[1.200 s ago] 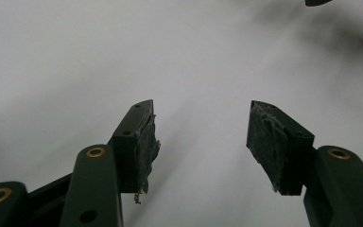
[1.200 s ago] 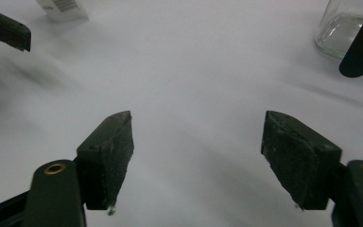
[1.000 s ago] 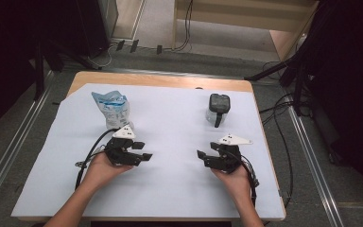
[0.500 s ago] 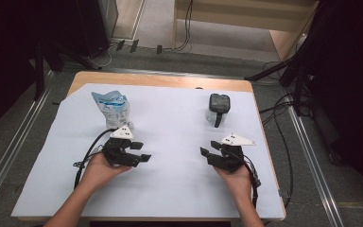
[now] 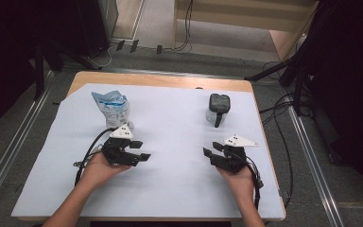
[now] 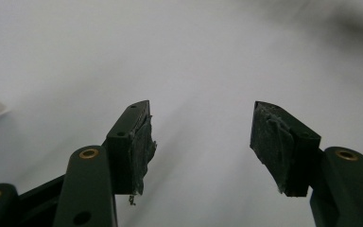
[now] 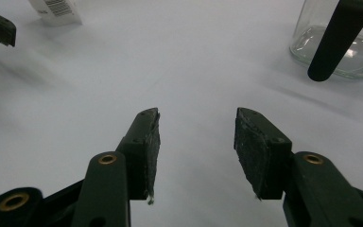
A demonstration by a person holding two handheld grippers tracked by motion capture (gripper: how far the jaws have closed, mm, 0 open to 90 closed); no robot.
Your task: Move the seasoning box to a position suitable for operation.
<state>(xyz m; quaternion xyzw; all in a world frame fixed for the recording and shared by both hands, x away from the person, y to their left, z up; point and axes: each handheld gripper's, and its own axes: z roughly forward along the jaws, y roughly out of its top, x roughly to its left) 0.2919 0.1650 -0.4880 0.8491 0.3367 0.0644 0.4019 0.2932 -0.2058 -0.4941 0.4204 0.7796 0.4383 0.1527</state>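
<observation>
Against the earlier frame, both hands rest where they were; the right hand-held gripper has just been closing its jaws, which remain apart with nothing between them. The left hand-held gripper is open and empty, its jaws gaping over the white paper-covered surface. Just beyond the left hand-held gripper stands the crumpled blue-and-white plastic bag, upright. Ahead of the right hand-held gripper stands the clear glass jar with black lid, upright, its black handle hanging toward that hand-held gripper.
</observation>
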